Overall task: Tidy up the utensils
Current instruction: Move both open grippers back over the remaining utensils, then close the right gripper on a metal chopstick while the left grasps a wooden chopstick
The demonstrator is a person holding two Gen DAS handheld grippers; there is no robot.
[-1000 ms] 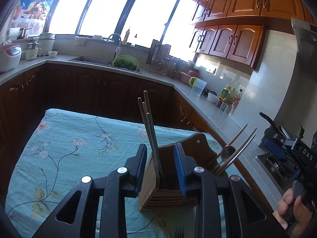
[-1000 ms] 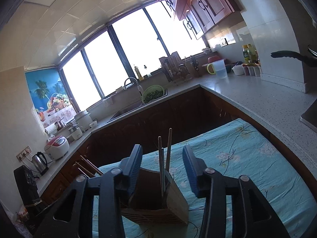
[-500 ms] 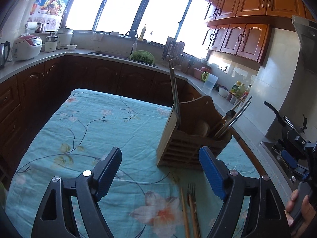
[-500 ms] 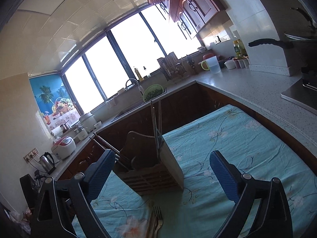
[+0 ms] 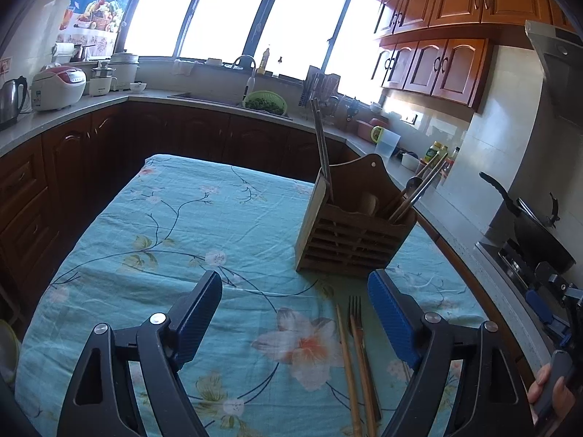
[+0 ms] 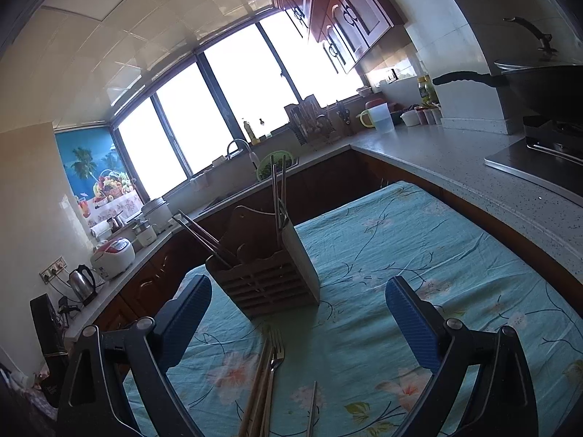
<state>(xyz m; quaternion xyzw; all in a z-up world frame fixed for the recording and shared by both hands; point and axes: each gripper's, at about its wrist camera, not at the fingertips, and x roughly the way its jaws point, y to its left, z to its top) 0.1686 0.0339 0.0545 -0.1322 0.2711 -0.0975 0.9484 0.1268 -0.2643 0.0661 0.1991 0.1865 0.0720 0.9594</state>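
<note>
A wooden utensil holder [image 5: 351,233] stands on the floral blue tablecloth [image 5: 182,225]; it also shows in the right wrist view [image 6: 269,273]. Metal chopsticks [image 5: 322,149] stand upright in one compartment, and more utensils [image 5: 419,189] lean out of another. A fork [image 5: 359,331] and wooden chopsticks [image 5: 346,364] lie on the cloth in front of the holder. The fork [image 6: 275,353] also lies in the right wrist view, with a single metal chopstick [image 6: 312,408] beside it. My left gripper [image 5: 295,313] is open and empty. My right gripper [image 6: 298,317] is open and empty.
The table sits inside an L-shaped kitchen counter [image 6: 455,153] with a sink [image 5: 226,100] under the windows. A rice cooker [image 5: 58,87] and kettle [image 5: 11,96] stand at the left. A stove with a black pan [image 5: 535,233] is at the right.
Both grippers have opened wide and drawn back from the holder, which now stands free on the cloth. The fork and chopsticks in front of it have come into view.
</note>
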